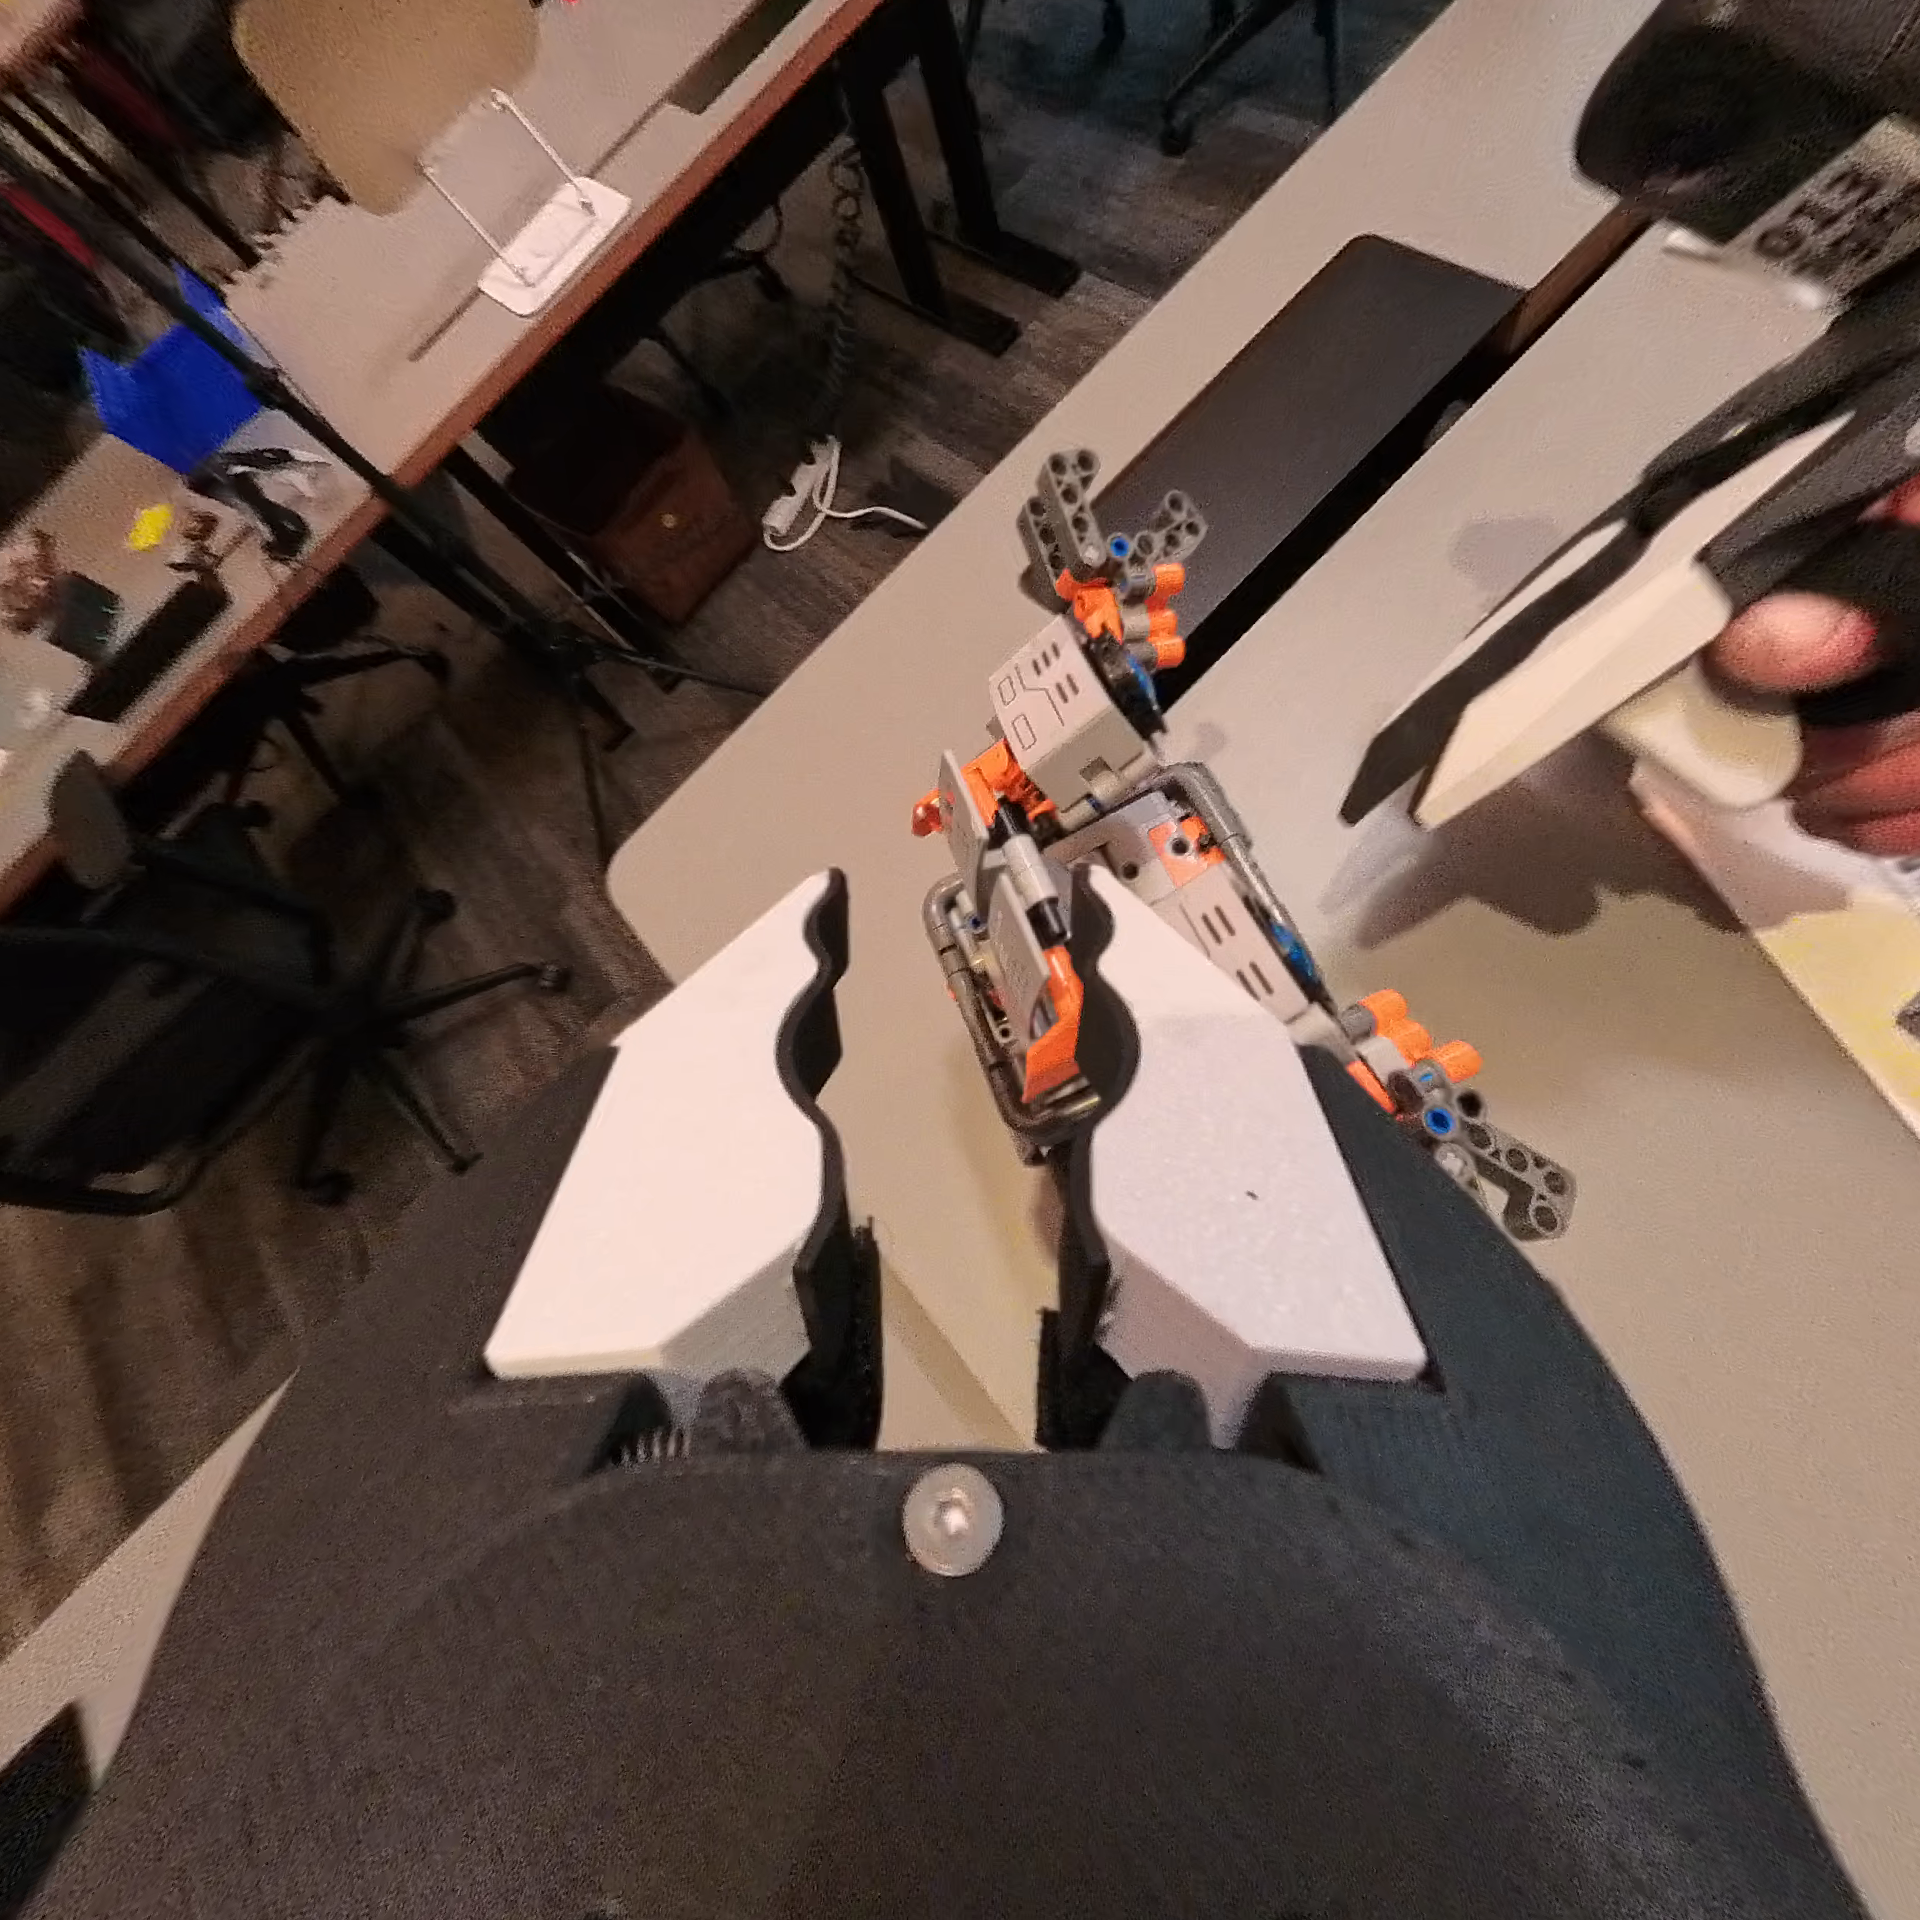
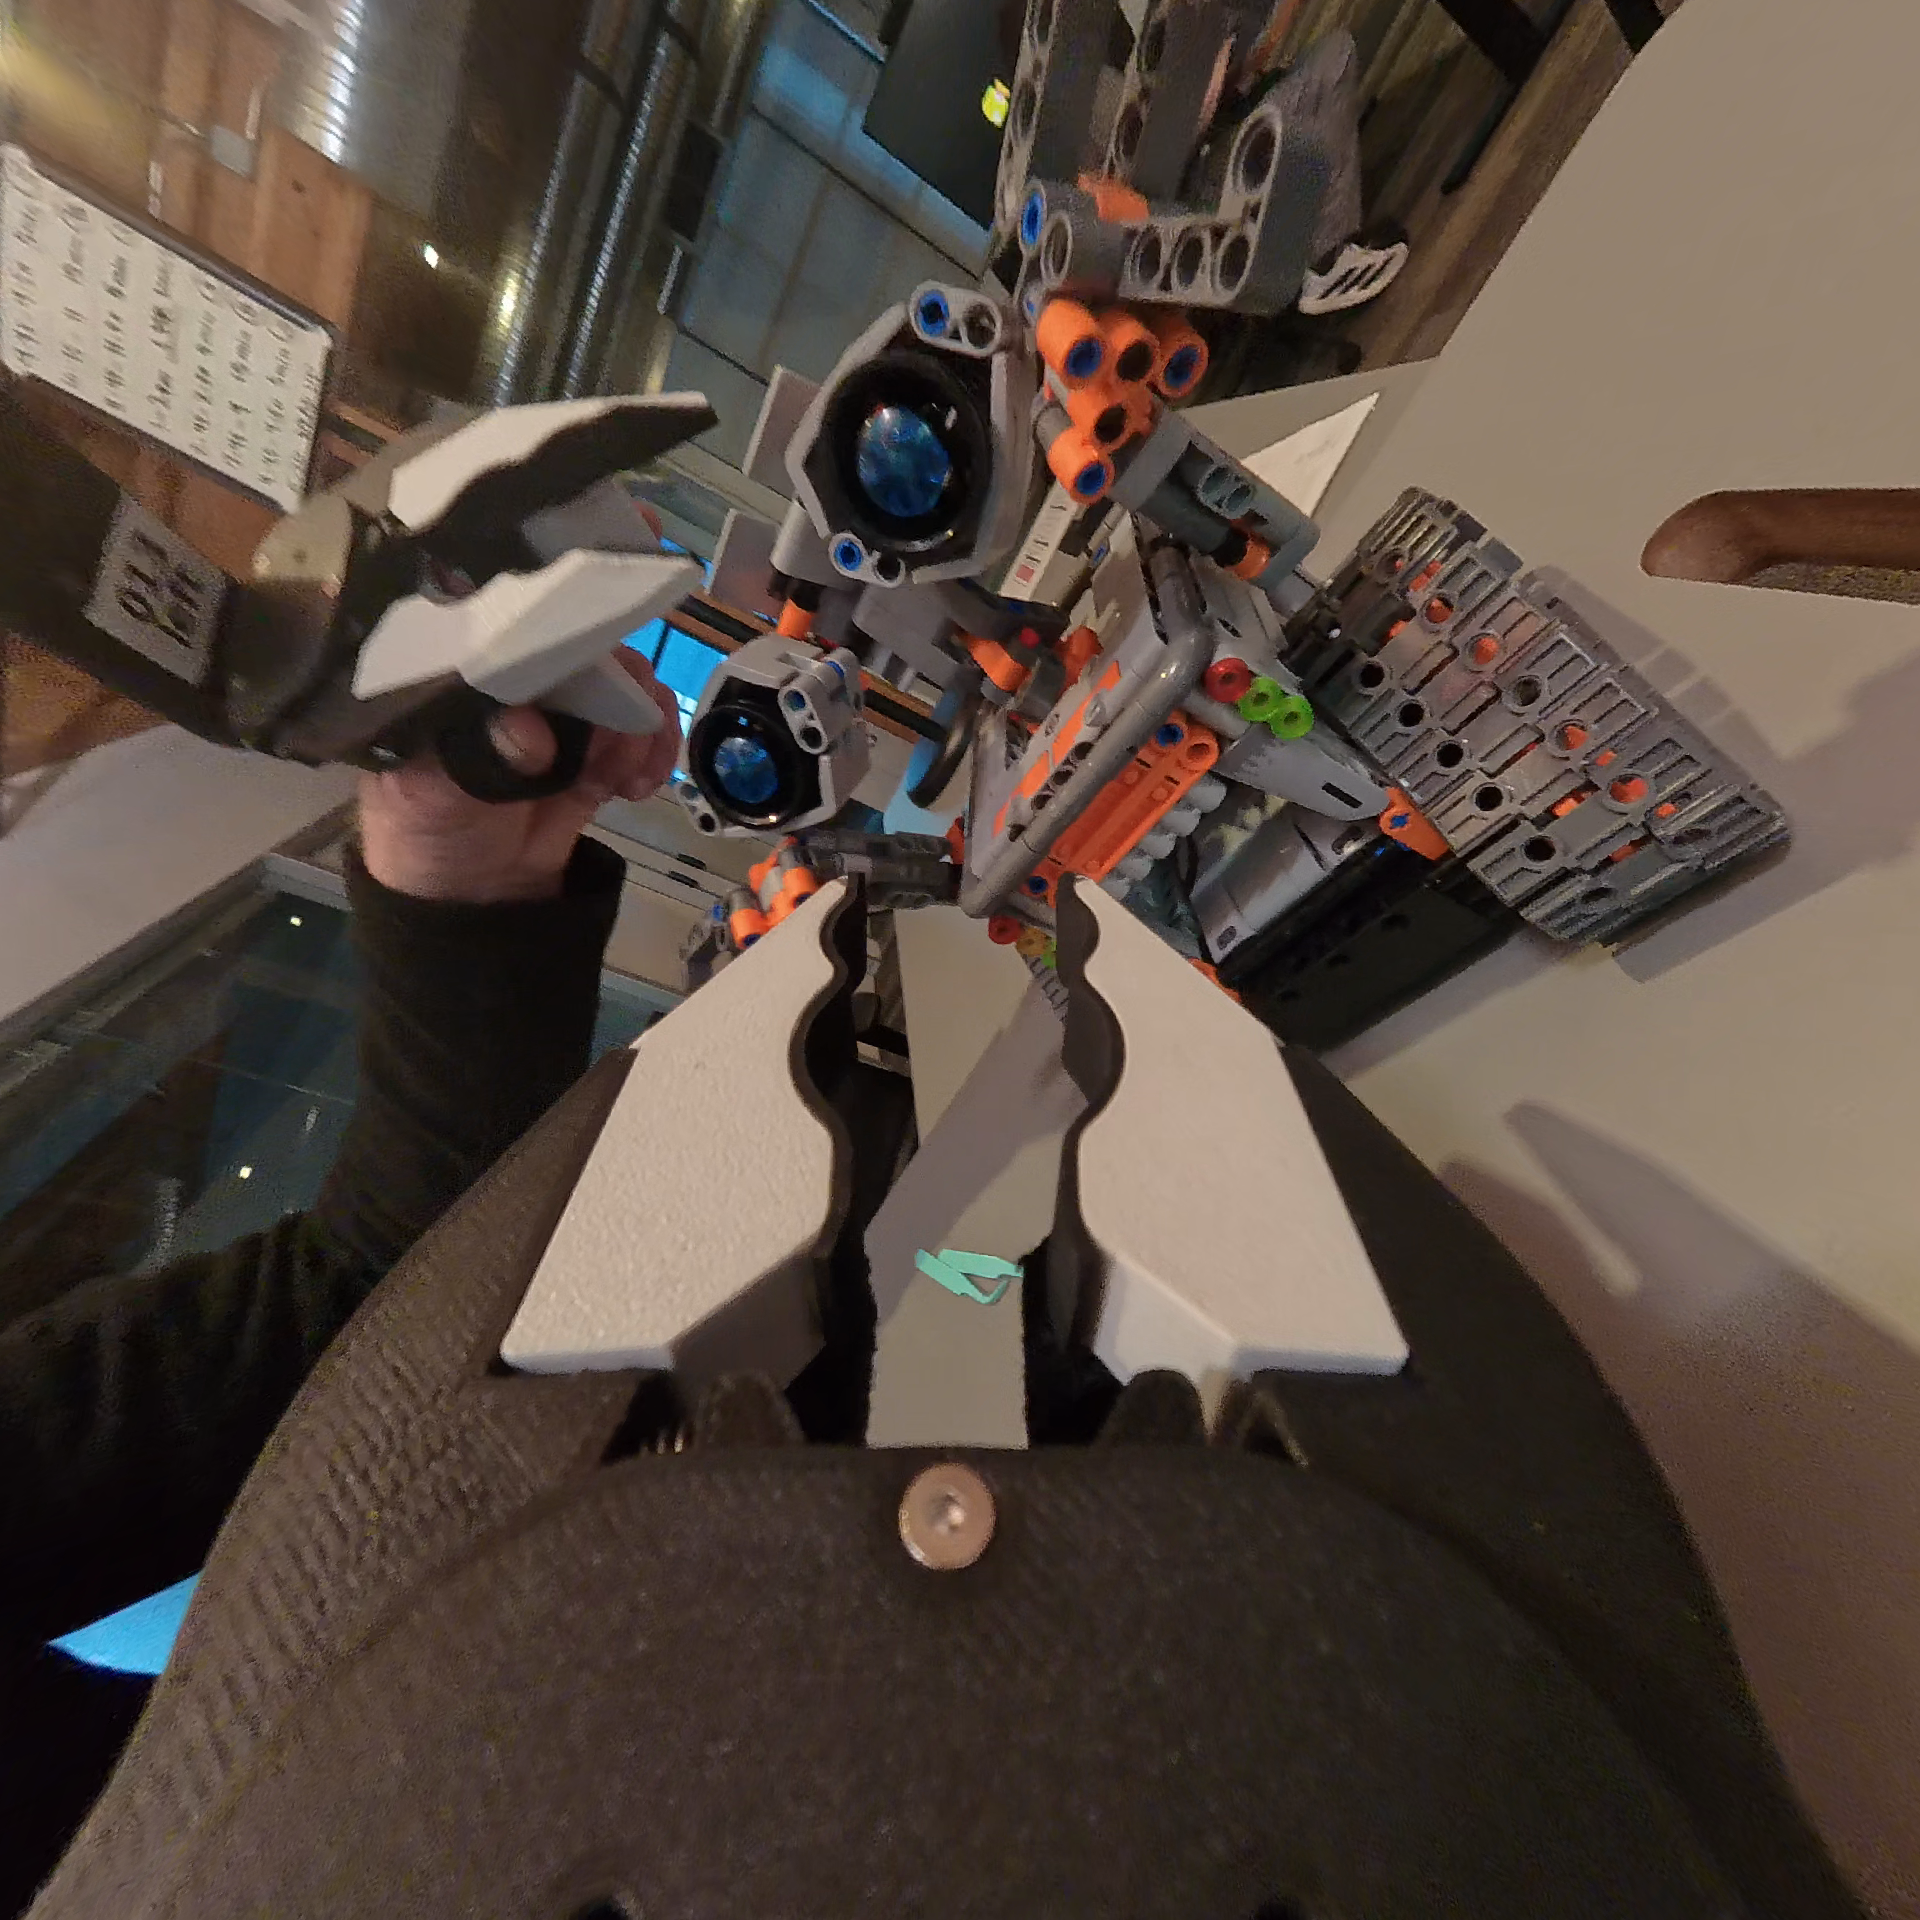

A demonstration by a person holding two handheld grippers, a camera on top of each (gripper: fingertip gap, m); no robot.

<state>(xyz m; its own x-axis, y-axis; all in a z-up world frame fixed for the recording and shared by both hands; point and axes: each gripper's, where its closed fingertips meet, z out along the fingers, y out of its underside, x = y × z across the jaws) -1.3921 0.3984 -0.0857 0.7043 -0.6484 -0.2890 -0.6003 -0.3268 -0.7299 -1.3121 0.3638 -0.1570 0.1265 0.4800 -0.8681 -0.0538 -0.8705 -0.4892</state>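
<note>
Toy robot (image 1: pixel 1101 831) on table (image 1: pixel 1558 1351), both jaws open

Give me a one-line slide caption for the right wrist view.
Open hand-held gripper faces a grey and orange toy robot on a white table, second hand-held gripper at left.

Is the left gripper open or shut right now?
Open. The left gripper shows a clear gap between its fingers, with the brick-built robot model just beyond, ungripped.

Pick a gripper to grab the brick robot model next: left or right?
Left, probably. The left gripper is open, with part of the model showing between its fingers in its own view. The right gripper is open too, but sits off to the side, with bare table between it and the model.
</note>
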